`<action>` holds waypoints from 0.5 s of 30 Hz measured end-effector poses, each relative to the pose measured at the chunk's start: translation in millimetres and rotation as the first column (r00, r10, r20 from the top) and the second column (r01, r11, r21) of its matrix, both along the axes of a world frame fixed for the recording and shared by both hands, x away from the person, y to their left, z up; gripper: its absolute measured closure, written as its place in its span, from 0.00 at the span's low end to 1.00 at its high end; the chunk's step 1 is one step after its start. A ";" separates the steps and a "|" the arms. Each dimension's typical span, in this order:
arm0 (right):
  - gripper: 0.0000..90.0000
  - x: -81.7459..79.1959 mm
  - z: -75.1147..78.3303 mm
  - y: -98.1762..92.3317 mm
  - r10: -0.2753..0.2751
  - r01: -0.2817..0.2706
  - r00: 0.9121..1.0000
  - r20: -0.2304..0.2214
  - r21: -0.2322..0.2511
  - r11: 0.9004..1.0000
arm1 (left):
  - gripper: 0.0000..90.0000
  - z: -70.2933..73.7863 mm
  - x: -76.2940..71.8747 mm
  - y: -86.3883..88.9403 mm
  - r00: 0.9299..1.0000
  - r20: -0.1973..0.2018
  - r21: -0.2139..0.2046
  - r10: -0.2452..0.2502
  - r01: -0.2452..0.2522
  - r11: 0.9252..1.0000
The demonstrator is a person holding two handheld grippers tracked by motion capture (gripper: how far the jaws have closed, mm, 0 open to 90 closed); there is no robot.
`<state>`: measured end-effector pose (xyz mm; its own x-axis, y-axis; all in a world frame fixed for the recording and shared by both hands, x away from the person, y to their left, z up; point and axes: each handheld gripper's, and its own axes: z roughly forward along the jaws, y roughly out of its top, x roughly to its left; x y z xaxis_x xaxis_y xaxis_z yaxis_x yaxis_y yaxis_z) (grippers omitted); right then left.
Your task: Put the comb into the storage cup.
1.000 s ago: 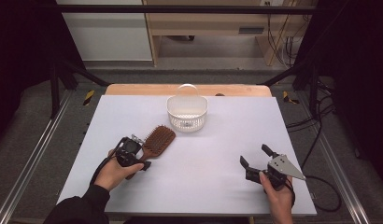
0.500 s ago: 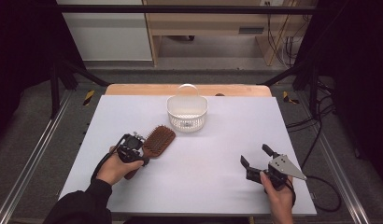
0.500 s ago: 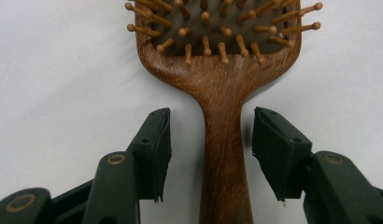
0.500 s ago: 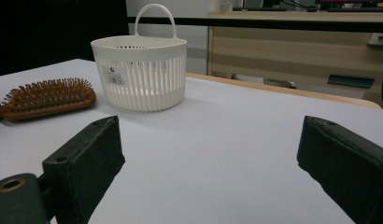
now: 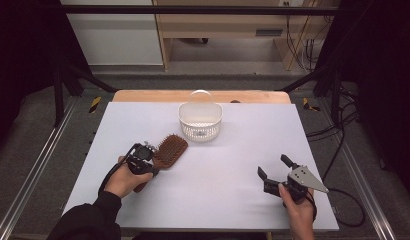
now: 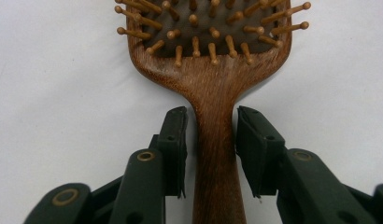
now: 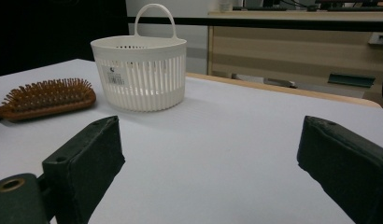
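On the pale bench [image 5: 233,165], your left tool [image 6: 212,140] has just been closing its jaws around the wooden hairbrush [image 6: 213,70] handle; slim gaps remain, so nothing is gripped yet. The brush lies flat, near the white basket [image 5: 200,121]. Your right tool [image 5: 275,167] rests wide open, empty.

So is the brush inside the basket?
No, the brush lies on the table, bristles up, beside the white basket.

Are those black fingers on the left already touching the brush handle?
Apart. In the left gripper view, the fingers have just been closing around the hairbrush handle, but thin gaps show on both sides.
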<state>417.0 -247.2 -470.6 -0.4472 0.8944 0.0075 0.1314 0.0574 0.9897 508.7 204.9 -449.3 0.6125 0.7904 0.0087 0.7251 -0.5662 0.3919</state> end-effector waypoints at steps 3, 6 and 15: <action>0.08 0.0 0.0 0.0 0.000 0.000 1.000 0.000 0.001 1.000 | 0.73 -0.1 0.5 -0.2 1.000 0.000 0.002 -0.005 0.005 1.000; 0.08 0.1 -0.1 0.1 0.001 -0.001 1.000 -0.002 0.001 1.000 | 0.73 -0.4 0.8 -0.5 1.000 0.006 0.003 -0.012 0.012 1.000; 0.08 0.0 0.1 0.0 0.003 -0.003 1.000 -0.002 0.003 1.000 | 0.77 -2.1 -0.1 2.1 0.999 0.020 -0.015 -0.025 0.025 1.000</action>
